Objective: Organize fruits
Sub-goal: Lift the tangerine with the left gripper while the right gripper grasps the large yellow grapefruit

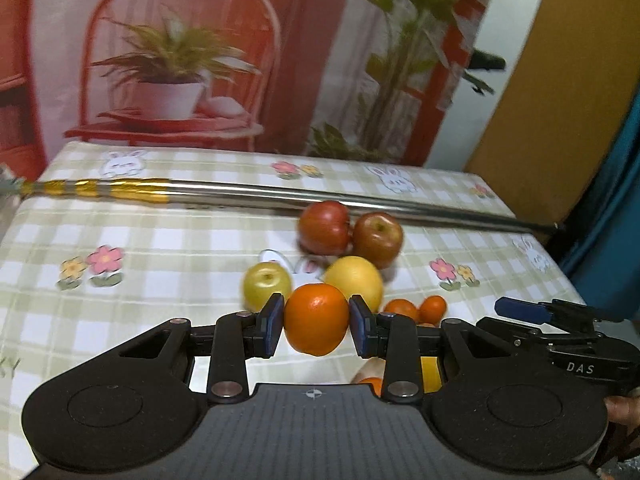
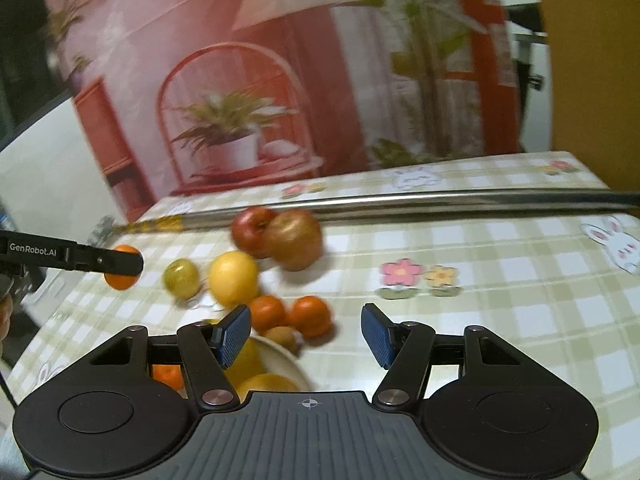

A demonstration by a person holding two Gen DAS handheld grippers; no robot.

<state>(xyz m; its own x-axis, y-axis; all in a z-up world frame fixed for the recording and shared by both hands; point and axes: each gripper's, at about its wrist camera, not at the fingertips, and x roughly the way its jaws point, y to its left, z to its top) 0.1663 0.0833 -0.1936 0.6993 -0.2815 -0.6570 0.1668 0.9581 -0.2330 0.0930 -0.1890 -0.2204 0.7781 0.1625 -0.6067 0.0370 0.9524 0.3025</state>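
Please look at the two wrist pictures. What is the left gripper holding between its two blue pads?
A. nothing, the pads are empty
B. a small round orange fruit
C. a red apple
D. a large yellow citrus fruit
B: in the left wrist view the left gripper has both blue pads pressed against the sides of a small round orange fruit, lifted above the green checked tablecloth.

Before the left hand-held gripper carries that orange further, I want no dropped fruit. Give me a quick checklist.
1. Left hand-held gripper clamped on orange: ok.
2. Orange centred between the pads: ok.
3. Right hand-held gripper empty, jaws apart: ok.
4. Bowl has room: cannot tell, mostly hidden.
5. Loose fruit at rest, such as the two red apples: cannot tell, blurred.
6. Metal rod out of the way: ok.
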